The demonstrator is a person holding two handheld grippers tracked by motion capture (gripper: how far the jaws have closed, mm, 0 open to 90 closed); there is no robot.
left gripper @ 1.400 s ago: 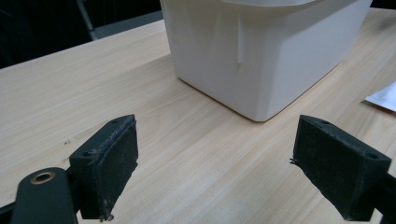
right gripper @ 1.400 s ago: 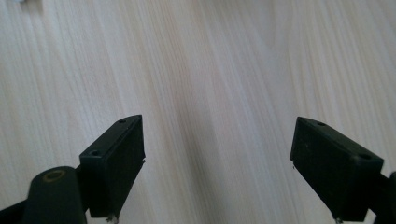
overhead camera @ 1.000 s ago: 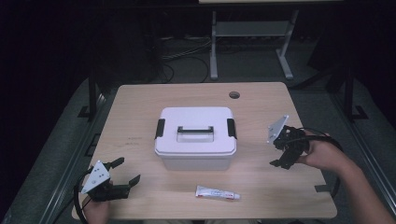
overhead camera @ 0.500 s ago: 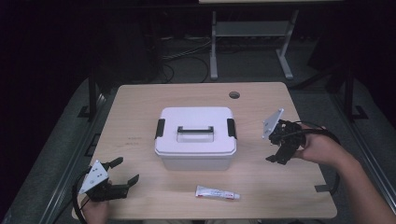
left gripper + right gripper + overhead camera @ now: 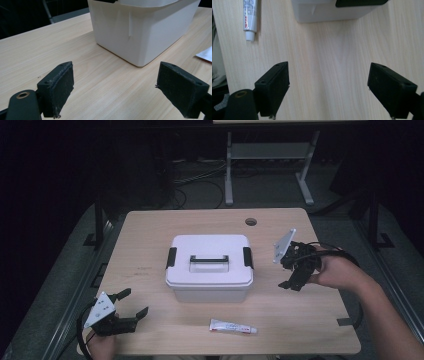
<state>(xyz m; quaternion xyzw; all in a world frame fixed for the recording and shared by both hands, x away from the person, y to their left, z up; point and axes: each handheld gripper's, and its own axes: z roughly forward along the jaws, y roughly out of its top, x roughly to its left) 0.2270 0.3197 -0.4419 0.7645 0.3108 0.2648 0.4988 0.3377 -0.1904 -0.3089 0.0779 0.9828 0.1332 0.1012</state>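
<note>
High view: white box [image 5: 209,266] sits mid-table with its lid on, black handle [image 5: 209,260] flat on top, and black latches [image 5: 171,257] on the left and right ends look closed. Right gripper [image 5: 290,275] is held above the table [image 5: 150,230] just right of the box, level with the right latch, jaws spread and empty. It looks lined up to go for that latch. Left gripper [image 5: 131,304] is near the near-left corner, low to the table, jaws also spread and empty, well apart from the box; it looks parked for now. Small tube [image 5: 233,326] lies flat near the near edge, in front of the box, touched by nothing.

Left gripper view: left gripper [image 5: 115,87] points at the near-left corner of the box [image 5: 140,32]. Bare wood between the pads, nothing gripped. A sliver of the tube [image 5: 205,53] shows at the right edge.

Right gripper view: right gripper [image 5: 328,88] looks down at the table, jaws wide, nothing between them. Box end and latch [image 5: 359,2] are ahead at the top, tube [image 5: 250,15] at top left. Next call: close in on the latch, since the lid won't lift until both latches are released.
</note>
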